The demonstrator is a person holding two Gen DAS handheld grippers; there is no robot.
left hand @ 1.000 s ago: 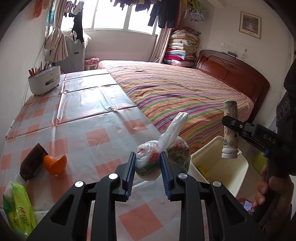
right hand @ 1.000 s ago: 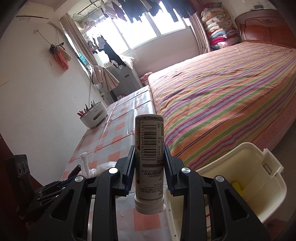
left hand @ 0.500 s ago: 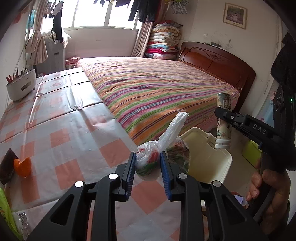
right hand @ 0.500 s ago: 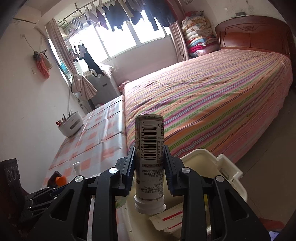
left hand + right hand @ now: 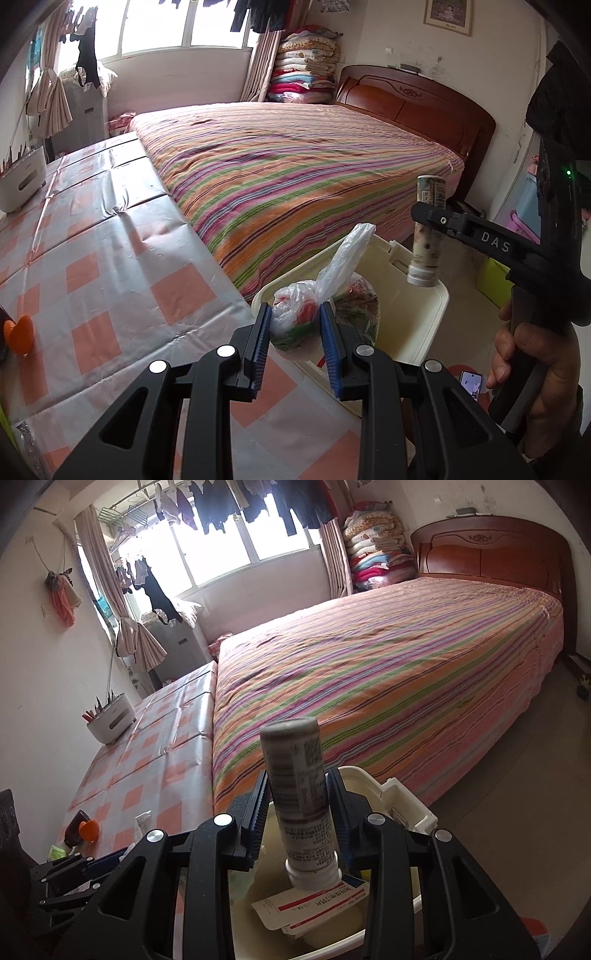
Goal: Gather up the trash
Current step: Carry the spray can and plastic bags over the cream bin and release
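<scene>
My left gripper [image 5: 293, 328] is shut on a knotted clear plastic trash bag [image 5: 306, 317] and holds it at the table's edge, just over the rim of a cream bin [image 5: 424, 325] on the floor. My right gripper [image 5: 299, 808] holds an upside-down cylindrical bottle [image 5: 301, 794], blurred and tilted, above the bin's inside [image 5: 332, 926], where a red-and-white carton [image 5: 314, 904] lies. The jaws look slightly wider than before, the pads near the bottle's sides. The bottle [image 5: 428, 229] and right gripper [image 5: 436, 221] also show in the left wrist view.
A checked tablecloth [image 5: 110, 258] covers the table beside a striped bed [image 5: 295, 166]. An orange peel [image 5: 20, 332] and a white holder [image 5: 22, 177] are on the table. A phone [image 5: 471, 384] lies on the floor near the bin.
Both grippers moved right toward the bin. The bag now hangs at the bin's rim. The bottle has tilted and blurred between the right jaws, which look slightly wider.
</scene>
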